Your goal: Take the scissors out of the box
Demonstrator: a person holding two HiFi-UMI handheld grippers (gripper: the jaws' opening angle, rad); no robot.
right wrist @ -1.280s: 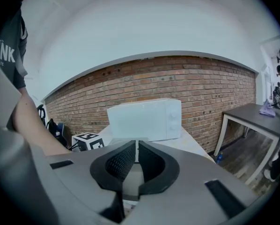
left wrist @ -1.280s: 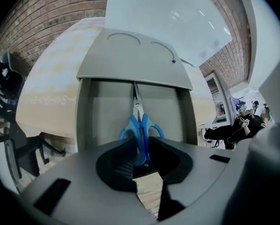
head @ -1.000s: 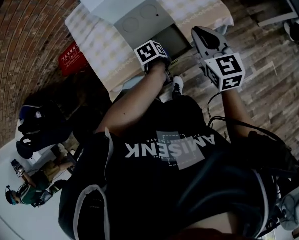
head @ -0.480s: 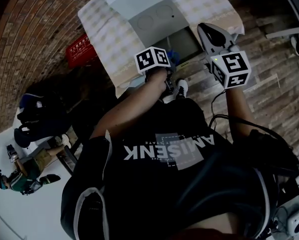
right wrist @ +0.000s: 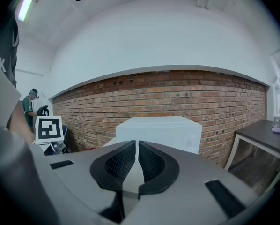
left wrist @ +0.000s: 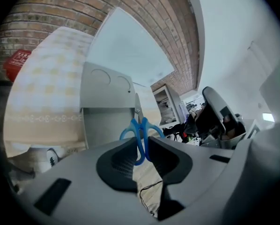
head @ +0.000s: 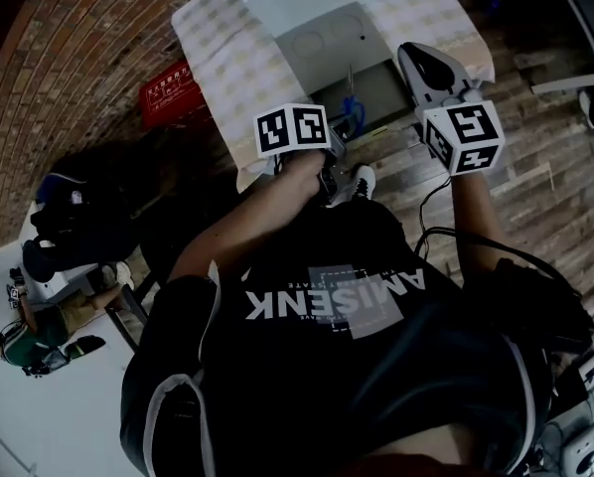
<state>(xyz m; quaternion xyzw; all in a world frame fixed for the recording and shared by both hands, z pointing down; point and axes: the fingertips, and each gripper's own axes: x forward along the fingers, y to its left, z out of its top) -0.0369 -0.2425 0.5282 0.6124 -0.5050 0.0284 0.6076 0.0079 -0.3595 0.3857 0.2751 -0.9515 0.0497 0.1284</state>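
Observation:
The scissors [head: 351,108] have blue handles and hang blades up over the open grey box [head: 329,40] on the checked tablecloth [head: 232,68]. My left gripper [head: 335,139] is shut on the scissors' handles, just in front of the box. In the left gripper view the blue handles [left wrist: 140,134] sit pinched between the dark pads of the left gripper [left wrist: 141,148], with the box [left wrist: 106,108] behind. My right gripper [head: 416,60] hovers at the box's right side. Its jaws are together with nothing in them in the right gripper view [right wrist: 137,150].
A red crate [head: 172,91] stands on the floor left of the table. A white cabinet [right wrist: 159,127] sits against the brick wall, with a dark side table [right wrist: 263,134] to its right. Another person [head: 29,341] is at the lower left.
My left gripper has risen with the scissors, which now show above the box. The right gripper has shifted slightly up and towards the box's right side.

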